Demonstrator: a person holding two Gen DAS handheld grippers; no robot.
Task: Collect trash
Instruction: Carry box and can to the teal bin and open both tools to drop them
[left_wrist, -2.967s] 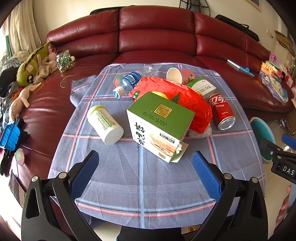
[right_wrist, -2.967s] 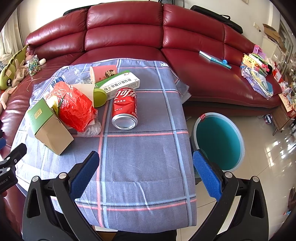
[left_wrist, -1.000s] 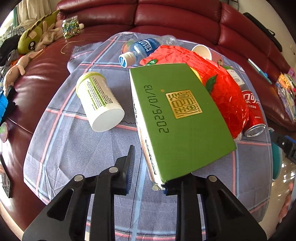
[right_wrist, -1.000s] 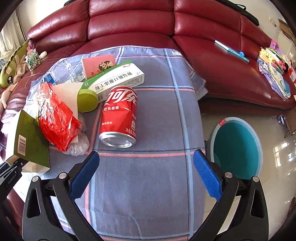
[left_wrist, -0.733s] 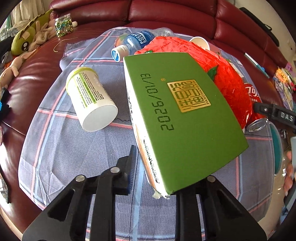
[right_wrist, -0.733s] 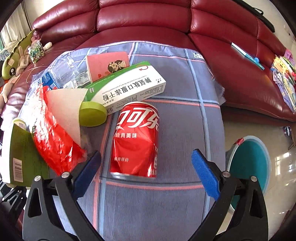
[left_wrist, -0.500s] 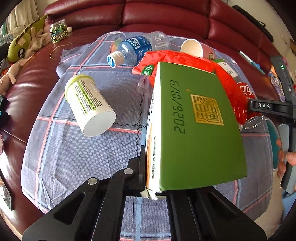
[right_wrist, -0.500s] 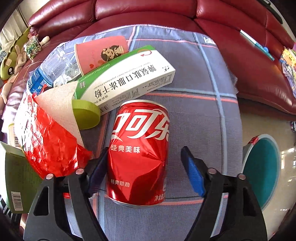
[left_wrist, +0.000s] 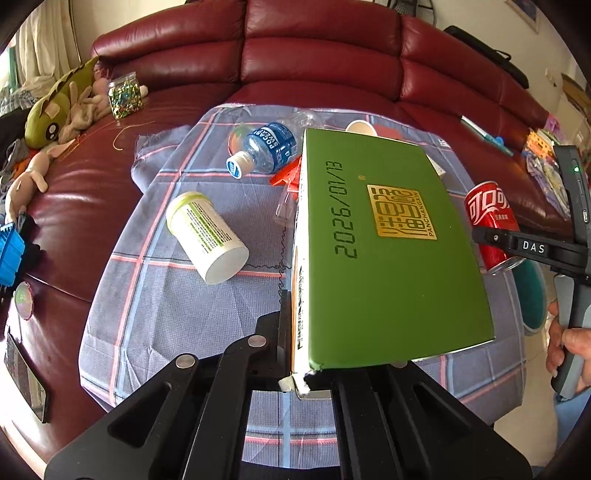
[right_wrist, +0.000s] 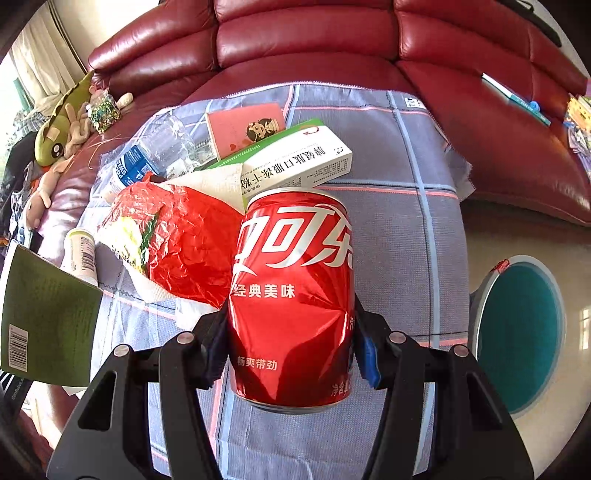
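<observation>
My left gripper (left_wrist: 306, 354) is shut on a green carton (left_wrist: 391, 243) and holds it tilted above the checked cloth (left_wrist: 177, 317). My right gripper (right_wrist: 291, 332) is shut on a dented red cola can (right_wrist: 291, 291), lifted off the cloth; the can also shows in the left wrist view (left_wrist: 491, 218). The green carton shows at the left edge of the right wrist view (right_wrist: 44, 317). Left on the cloth are a red crumpled bag (right_wrist: 181, 240), a white medicine box (right_wrist: 295, 162), a pink paper cup (right_wrist: 247, 129), a blue-label plastic bottle (left_wrist: 266, 147) and a white jar (left_wrist: 207, 236).
A teal round bin (right_wrist: 521, 332) stands on the floor right of the table. A red leather sofa (left_wrist: 317, 62) wraps around behind. Plush toys (left_wrist: 55, 114) and a glitter jar (left_wrist: 125, 96) lie on the sofa at left, books (right_wrist: 580, 122) at right.
My left gripper closed on the green carton and lifted it, turning it upright. My right gripper moved in over the cola can, closed on it and raised it off the cloth.
</observation>
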